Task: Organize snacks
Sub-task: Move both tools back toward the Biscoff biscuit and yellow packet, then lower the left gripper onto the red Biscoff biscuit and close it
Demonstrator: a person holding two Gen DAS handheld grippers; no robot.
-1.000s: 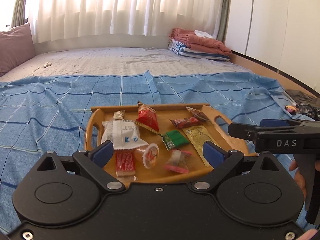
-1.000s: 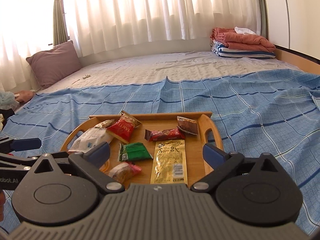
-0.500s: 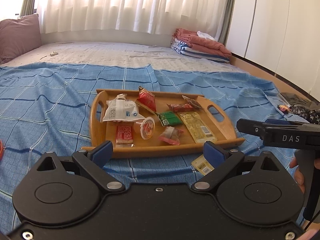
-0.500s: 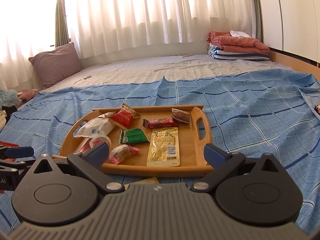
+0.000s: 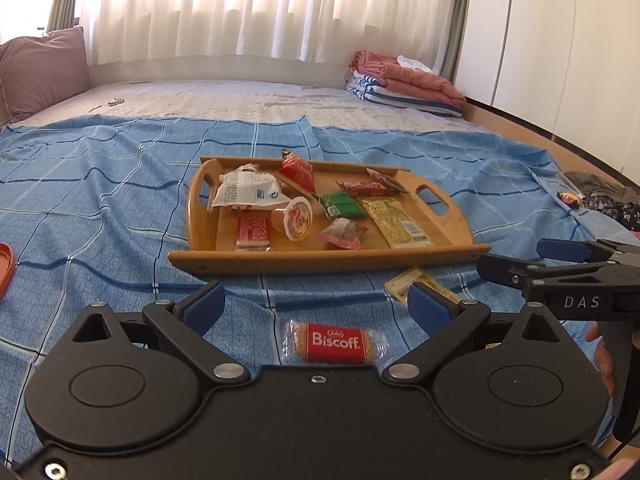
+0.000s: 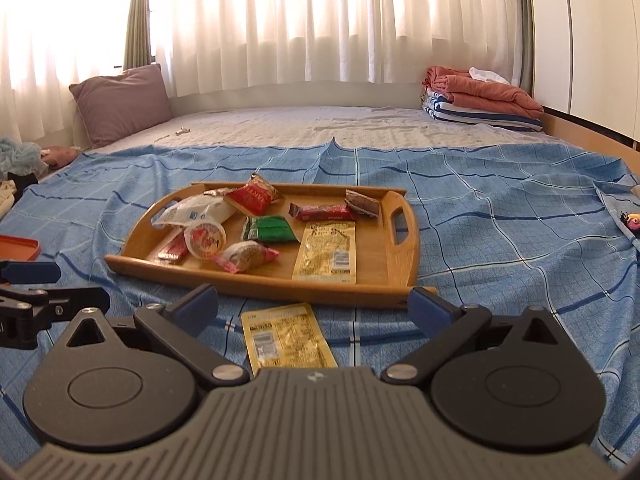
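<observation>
Both grippers have pulled back toward me since the earlier frames; the tray now sits farther off, and two loose packets have come into view on the near side of it.

Wooden tray (image 5: 448, 216) (image 6: 404, 264) lies flat on the blue checked blanket (image 5: 100, 208) (image 6: 500, 240), holding the snacks: white pouch (image 5: 246, 190) (image 6: 196, 210) far left, red bag (image 5: 297, 170) (image 6: 253, 197) behind it, green packet (image 5: 343, 205) (image 6: 270, 229) mid-tray, long yellow packet (image 5: 394, 222) (image 6: 326, 252) to the right, red bar (image 5: 364, 188) (image 6: 322, 211) beyond it. Round jelly cup (image 5: 298, 222) (image 6: 204, 239) is tipped on its side near the left end.

Off the tray, on the blanket: Biscoff biscuit (image 5: 334, 342) lies just ahead of my left gripper (image 5: 316, 306), between its blue fingers (image 5: 200, 308), which stand wide apart and hold nothing. Second yellow packet (image 5: 416, 282) (image 6: 286, 336) lies just near of the tray's front edge, in line with my right gripper (image 6: 314, 306); its fingers (image 6: 430, 308) are likewise spread, touching nothing.

From the left camera, the right gripper shows at the right edge with a hand (image 5: 600, 354) on its grip.

Farther out: orange lid-like object (image 5: 5, 268) (image 6: 18, 248) on the blanket at far left, mauve pillow (image 5: 40, 68) (image 6: 120, 100), folded bedding (image 5: 404, 84) (image 6: 480, 96) at the far right, white curtains (image 5: 260, 8) (image 6: 320, 20) behind.
</observation>
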